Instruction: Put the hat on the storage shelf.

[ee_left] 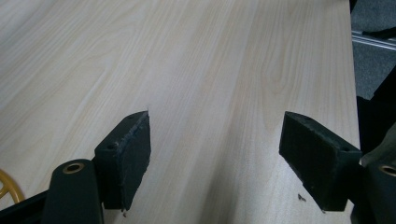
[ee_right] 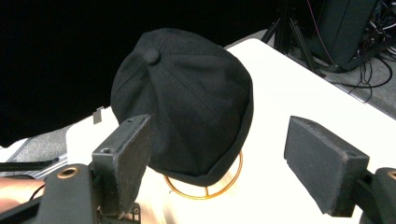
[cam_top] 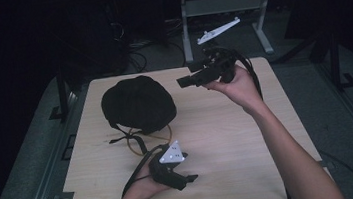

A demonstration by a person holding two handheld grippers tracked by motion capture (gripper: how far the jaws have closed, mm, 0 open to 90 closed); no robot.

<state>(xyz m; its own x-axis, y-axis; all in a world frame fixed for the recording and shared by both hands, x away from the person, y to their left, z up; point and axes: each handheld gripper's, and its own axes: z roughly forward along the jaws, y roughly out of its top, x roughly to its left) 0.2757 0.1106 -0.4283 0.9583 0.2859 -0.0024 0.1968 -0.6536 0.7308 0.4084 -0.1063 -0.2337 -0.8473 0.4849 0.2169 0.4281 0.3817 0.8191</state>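
A black cap (cam_top: pixel 137 104) rests on a gold wire stand (cam_top: pixel 137 145) at the left of the wooden table (cam_top: pixel 230 143). In the right gripper view the cap (ee_right: pixel 187 98) fills the middle, its top button facing the camera, the gold ring (ee_right: pixel 205 189) under its rim. My right gripper (cam_top: pixel 181 83) is held above the table to the right of the cap, pointing at it, jaws open and apart from it. My left gripper (cam_top: pixel 189 178) rests low near the front edge, pointing right. Its jaws stand open over bare wood (ee_left: pixel 210 93).
A white three-cornered plate (cam_top: pixel 218 31) lies on the floor behind the table beside a grey frame (cam_top: pixel 224 4). Cables and dark equipment (ee_right: pixel 355 28) stand past the table's far side. Black straps (cam_top: pixel 133 137) trail from the cap toward my left hand.
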